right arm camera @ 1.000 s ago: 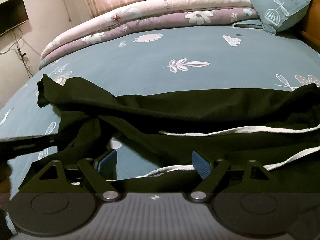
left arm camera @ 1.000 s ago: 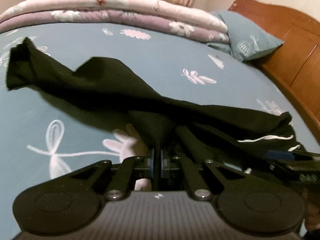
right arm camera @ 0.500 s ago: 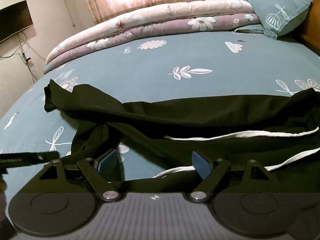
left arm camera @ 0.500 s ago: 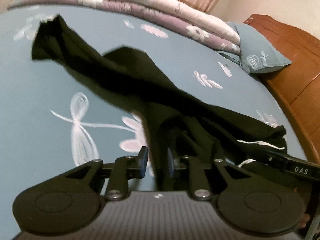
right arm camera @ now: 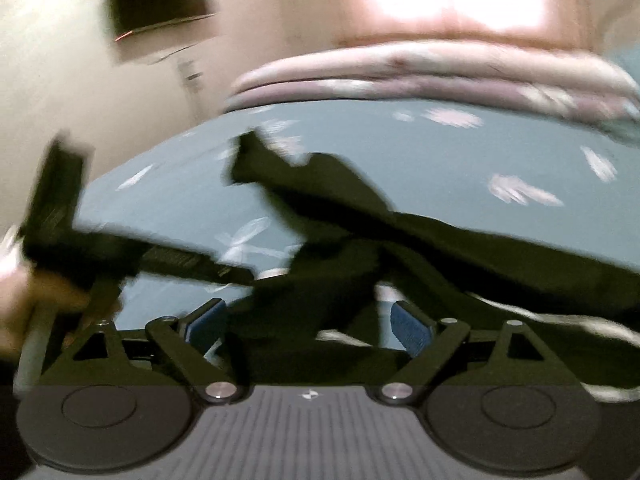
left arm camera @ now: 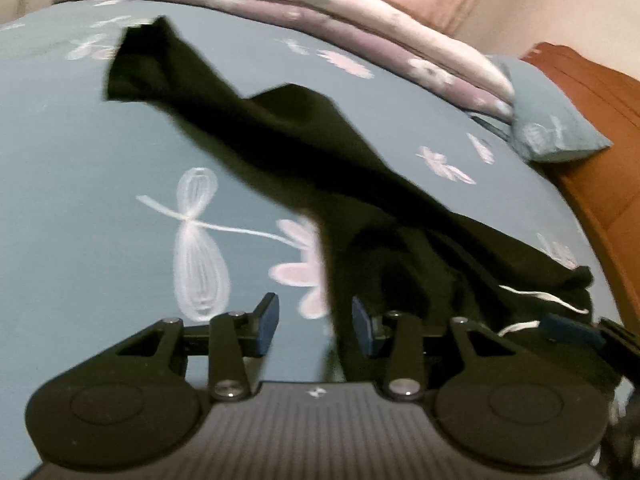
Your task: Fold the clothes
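Count: one black garment [left arm camera: 320,160], two grippers, one folded quilt stack [left arm camera: 360,28] of a pink and a mauve layer, one pillow [left arm camera: 556,128], one wooden headboard [left arm camera: 592,120], one dark wall screen [right arm camera: 160,0] (right wrist view only).

Garment lies on the teal floral bedsheet [left arm camera: 80,220], strung out in a rumpled band. In the left wrist view it runs from a free end at 11 o'clock down to a bunched mass at 4 o'clock, where white drawstrings [left arm camera: 536,296] show. Right wrist view is heavily motion-blurred; the same band crosses from 11 o'clock to 3 o'clock.

Edges and room: bare sheet is wide at 9 o'clock of the garment in the left view and at 1 o'clock beyond it in the right view. Quilt stack bounds the sheet at 12 o'clock; pillow and headboard bound it at 2 to 3 o'clock.

Left gripper [left arm camera: 316,320]: jaws have just been opening and now stand apart. A fold of black cloth hangs between them, close against the right-hand pad; the left-hand pad is clear of it. Points down at the sheet, near edge of the garment.

Right gripper [right arm camera: 308,320]: jaws spread wide, having just opened a little further; black cloth lies between and beneath the pads, neither pad pressing it as far as blur allows. The left gripper's body and a hand [right arm camera: 44,296] on it appear at 9 o'clock in this view.
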Tool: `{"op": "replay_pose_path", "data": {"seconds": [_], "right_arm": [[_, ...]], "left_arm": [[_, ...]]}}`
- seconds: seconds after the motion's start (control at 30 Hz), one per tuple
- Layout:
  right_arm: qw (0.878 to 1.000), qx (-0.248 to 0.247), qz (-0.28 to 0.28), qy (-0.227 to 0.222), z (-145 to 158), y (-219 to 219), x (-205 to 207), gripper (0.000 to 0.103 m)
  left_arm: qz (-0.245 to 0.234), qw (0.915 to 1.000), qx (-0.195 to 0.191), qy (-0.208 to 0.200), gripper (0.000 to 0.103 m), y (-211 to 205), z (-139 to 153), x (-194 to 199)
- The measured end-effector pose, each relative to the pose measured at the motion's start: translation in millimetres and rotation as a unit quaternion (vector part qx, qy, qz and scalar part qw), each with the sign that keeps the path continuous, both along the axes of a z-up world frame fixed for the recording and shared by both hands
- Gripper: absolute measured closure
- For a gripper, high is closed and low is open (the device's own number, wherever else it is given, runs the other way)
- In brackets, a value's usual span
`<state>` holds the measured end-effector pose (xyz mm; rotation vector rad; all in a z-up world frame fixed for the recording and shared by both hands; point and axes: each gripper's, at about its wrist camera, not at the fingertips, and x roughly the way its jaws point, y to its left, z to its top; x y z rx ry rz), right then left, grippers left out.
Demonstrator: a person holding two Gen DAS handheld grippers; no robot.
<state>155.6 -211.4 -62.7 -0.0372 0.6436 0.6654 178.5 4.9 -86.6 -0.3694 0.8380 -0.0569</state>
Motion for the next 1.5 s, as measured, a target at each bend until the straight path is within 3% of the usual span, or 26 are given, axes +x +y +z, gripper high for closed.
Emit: {"op": "replay_pose_path", "data": {"seconds": [0.1,0.13,0.17,0.23,0.27,0.37,0.43,0.57,0.7,0.8,0.87,0.93,1.03,1.1,1.17,1.33,1.4,1.43,1.47,1.5], "right_arm": [[0.997,-0.051,0.046,-0.042,-2.0,29.5,-18.5,0.009],[0.994,-0.077,0.05,-0.054,-5.2,40.3,-22.4,0.019],[0.992,-0.106,0.053,-0.053,-10.7,48.1,-22.5,0.051],[0.988,-0.142,0.047,-0.046,-18.9,54.6,-19.3,0.087],[0.987,-0.149,0.036,-0.04,-20.9,52.8,-16.2,0.088],[0.996,-0.093,-0.007,-0.002,-13.7,22.0,-0.2,0.088],[0.996,-0.083,-0.039,0.005,-10.3,0.3,8.1,0.088],[0.982,-0.113,-0.144,0.04,-21.7,-32.8,29.7,0.088],[0.978,-0.115,-0.165,0.054,-28.4,-47.3,30.3,0.087],[0.976,-0.121,-0.175,0.052,-28.0,-48.5,29.5,0.081],[0.973,-0.122,-0.188,0.051,-27.8,-49.2,30.1,0.068],[0.974,-0.115,-0.19,0.04,-22.4,-50.3,23.7,0.064],[0.977,-0.097,-0.188,0.03,-15.4,-51.4,21.9,0.053],[0.978,-0.091,-0.186,0.027,-13.5,-51.3,21.7,0.053],[0.979,-0.087,-0.182,0.025,-12.6,-50.6,22.2,0.052],[0.98,-0.083,-0.182,0.024,-10.7,-51.3,20.7,0.051],[0.98,-0.079,-0.182,0.024,-9.5,-52.0,19.7,0.048],[0.98,-0.078,-0.182,0.024,-9.2,-52.5,19.7,0.046],[0.98,-0.076,-0.183,0.023,-8.9,-53.0,19.6,0.046],[0.98,-0.075,-0.183,0.023,-8.2,-53.2,19.4,0.046]], "left_arm": [[0.009,0.9999,0.006,0.004,0.063,7.1,1.1,-9.2],[0.009,0.9999,0.006,0.004,0.062,7.1,1.6,-10.8],[0.008,1.0,0.005,0.004,0.062,6.8,1.8,-12.5],[0.001,1.0,0.002,0.003,0.062,6.6,3.2,-14.6],[-0.003,1.0,0.003,0.001,0.061,5.8,4.5,-15.9],[-0.02,0.9997,0.014,-0.004,0.057,2.5,8.7,-20.0],[-0.031,0.9992,0.023,-0.009,0.056,-1.6,11.1,-22.6],[-0.05,0.9981,0.034,-0.01,0.056,-11.3,12.1,-23.8],[-0.079,0.9956,0.049,-0.017,0.055,-27.0,13.4,-26.0],[-0.11,0.9911,0.069,-0.028,0.042,-41.8,13.5,-28.8],[-0.12,0.9887,0.085,-0.029,0.042,-49.8,12.1,-29.9],[-0.119,0.9885,0.089,-0.028,0.041,-50.9,11.0,-31.2],[-0.095,0.9938,0.054,-0.023,0.04,-39.3,9.8,-30.1],[-0.081,0.9964,-0.023,-0.007,0.035,-26.1,2.8,-26.2],[-0.079,0.9926,-0.092,0.012,0.035,-17.1,-6.1,-22.3],[-0.049,0.9936,-0.097,0.03,0.034,-15.3,-20.1,-20.5],[-0.054,0.9887,-0.136,0.033,0.038,-13.1,-24.4,-19.6],[-0.055,0.9868,-0.149,0.031,0.045,-13.3,-25.9,-19.2],[-0.047,0.9899,-0.132,0.026,0.074,-16.2,-24.6,-19.1],[-0.038,0.9925,-0.114,0.02,0.091,-19.1,-23.2,-19.0]]}}
